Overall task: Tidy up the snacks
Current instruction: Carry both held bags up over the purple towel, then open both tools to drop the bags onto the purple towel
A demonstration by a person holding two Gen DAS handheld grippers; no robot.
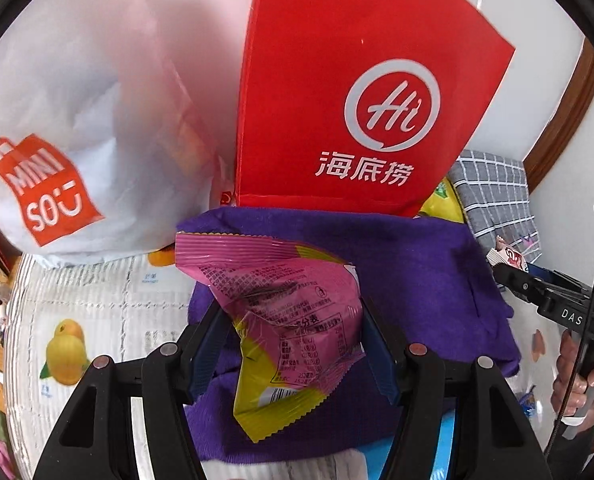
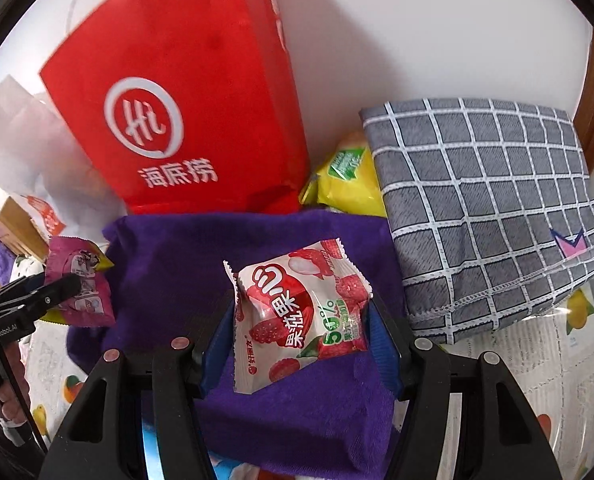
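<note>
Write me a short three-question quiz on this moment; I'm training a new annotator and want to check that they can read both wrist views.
1. True or false: each gripper is closed on a snack packet.
2. Which packet is in the right gripper?
A. the pink and yellow packet
B. the white and red lychee packet
C. the yellow bag
3. Fill in: both packets hang over the ____ cloth, in front of the red paper bag.

Key
1. True: the left gripper clamps the pink and yellow packet, and the right clamps the lychee one.
2. B
3. purple
</note>
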